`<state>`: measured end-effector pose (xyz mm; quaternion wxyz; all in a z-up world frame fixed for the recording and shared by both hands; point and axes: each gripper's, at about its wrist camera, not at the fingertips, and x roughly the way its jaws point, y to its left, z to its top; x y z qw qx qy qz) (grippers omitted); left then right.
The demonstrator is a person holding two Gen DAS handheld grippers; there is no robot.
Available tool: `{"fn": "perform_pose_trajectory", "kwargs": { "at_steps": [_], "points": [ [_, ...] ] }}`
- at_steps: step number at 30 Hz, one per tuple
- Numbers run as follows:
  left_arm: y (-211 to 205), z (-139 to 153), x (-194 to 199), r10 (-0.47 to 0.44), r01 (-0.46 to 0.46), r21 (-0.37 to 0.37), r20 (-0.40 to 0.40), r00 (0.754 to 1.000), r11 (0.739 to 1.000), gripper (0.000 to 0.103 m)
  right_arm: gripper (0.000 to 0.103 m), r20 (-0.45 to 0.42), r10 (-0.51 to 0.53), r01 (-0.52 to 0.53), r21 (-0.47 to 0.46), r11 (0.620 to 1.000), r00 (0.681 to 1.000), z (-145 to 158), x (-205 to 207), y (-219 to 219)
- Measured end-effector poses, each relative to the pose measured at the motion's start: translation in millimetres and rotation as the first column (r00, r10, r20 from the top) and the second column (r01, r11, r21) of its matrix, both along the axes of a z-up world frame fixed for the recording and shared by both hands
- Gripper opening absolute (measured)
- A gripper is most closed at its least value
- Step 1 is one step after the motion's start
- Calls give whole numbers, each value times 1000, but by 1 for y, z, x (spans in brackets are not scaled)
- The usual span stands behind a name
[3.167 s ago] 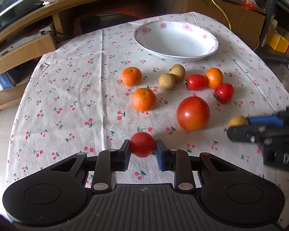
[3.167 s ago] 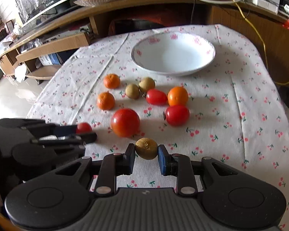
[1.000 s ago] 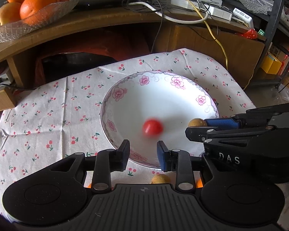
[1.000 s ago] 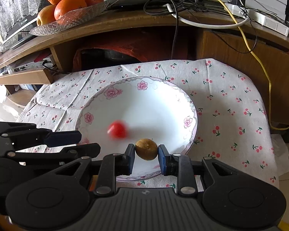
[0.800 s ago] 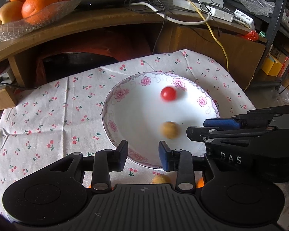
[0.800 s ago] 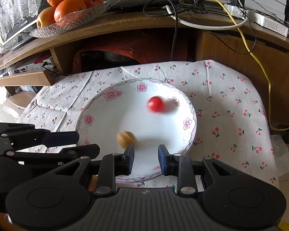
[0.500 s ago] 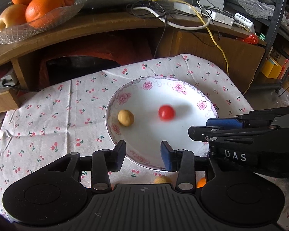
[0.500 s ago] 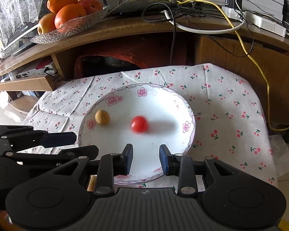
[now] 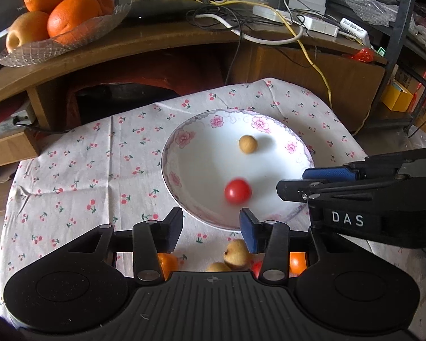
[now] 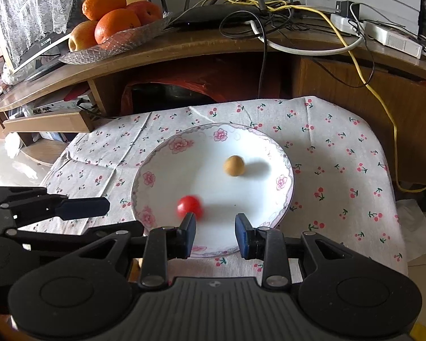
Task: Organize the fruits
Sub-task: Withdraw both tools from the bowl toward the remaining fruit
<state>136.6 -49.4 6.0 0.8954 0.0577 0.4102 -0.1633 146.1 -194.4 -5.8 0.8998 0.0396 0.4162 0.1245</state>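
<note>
Two fruits loose in the floral plate (image 9: 304, 153)
Both grippers, left gripper (image 9: 211, 228) and right gripper (image 10: 215, 234), hover released at its near rim; red tomato (image 10: 189, 205) near, tan longan (image 10: 234, 165) farther.

Ahead of the grippers we see a glossy glazed ceramic plate (image 10: 281, 167) on matt cherry-print cloth (image 10: 343, 147); glossy red tomato (image 10: 189, 205), matt tan fruit (image 10: 234, 165); polished wood shelf (image 10: 213, 45) beyond.

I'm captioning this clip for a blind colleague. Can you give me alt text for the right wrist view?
A white floral plate on a cherry-print tablecloth holds a blurred red tomato and a tan round fruit. The open right gripper hovers at its near rim, the left gripper alongside.
</note>
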Motion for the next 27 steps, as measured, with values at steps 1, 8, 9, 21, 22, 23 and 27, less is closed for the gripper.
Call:
{"fn": "perform_pose_trajectory", "kwargs": {
  "at_steps": [1, 8, 9, 21, 22, 23, 27],
  "points": [
    [0, 0, -2, -2, 2, -1, 0, 1000, 1000, 53, 31, 0, 0, 0, 0, 1000, 1000, 1, -2, 0],
    [1, 2, -19, -7, 7, -2, -4, 1000, 1000, 55, 31, -11, 0, 0, -9, 1000, 1000, 2, -15, -2],
    [2, 2, -21, -7, 7, -3, -6, 1000, 1000, 55, 31, -10, -1, 1, -10, 1000, 1000, 2, -18, -3],
    [0, -1, -50, -38, 38, -2, -28, 999, 999, 58, 31, -43, -2, 1, -10, 1000, 999, -2, -47, -7],
    [0, -2, -53, -39, 39, -1, -31, 999, 999, 58, 31, -46, -4, 4, -10, 1000, 999, -3, -49, -7],
    [0, -2, -55, -41, 41, -1, -35, 999, 999, 58, 31, -51, -5, 5, -8, 1000, 999, -3, -51, -8],
    [-2, -7, -65, -60, 60, 1, -52, 997, 998, 58, 31, -63, -15, 15, 3, 1000, 998, -4, -59, -10]
  ]
}}
